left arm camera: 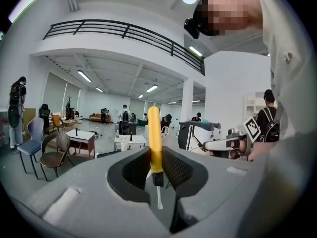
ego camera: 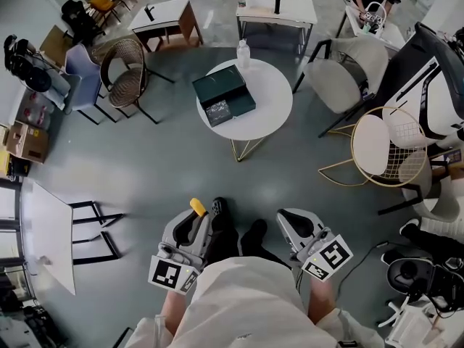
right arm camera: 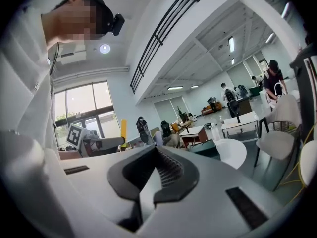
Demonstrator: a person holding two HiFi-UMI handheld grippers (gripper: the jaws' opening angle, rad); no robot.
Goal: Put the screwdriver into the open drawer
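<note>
Head view footage showed the carry step in hand: the screwdriver (ego camera: 196, 206) was held in the left gripper (ego camera: 194, 220), close in front of the person's body, above the grey floor (ego camera: 159, 165); the round white tabletop (ego camera: 272, 100) with the dark green box (ego camera: 221, 85) lay well apart ahead; a pulled-out lower section of that box was judged to be the open drawer, though its inside could not be made out.

In the left gripper view the fingers (left arm camera: 133, 170) were seen clamped on the screwdriver (left arm camera: 155, 133) near the base of its yellow handle; the handle pointed up and away beyond the fingertips, and the thin metal shaft hung back toward the gripper body. In the right gripper view the fingers (right arm camera: 171, 167) of the right gripper (right arm camera: 154, 170) were seen brought together with nothing between them.

Both grippers were held low and level at waist height, side by side, the right gripper (ego camera: 293, 220) near the left and idle.

The next move was judged to call for an approach to the tabletop, the left gripper being reached out over the drawer; the screwdriver would need to be lowered lengthwise into the opening before the fingers were parted, with care taken that the long handle clears the drawer's front edge.
</note>
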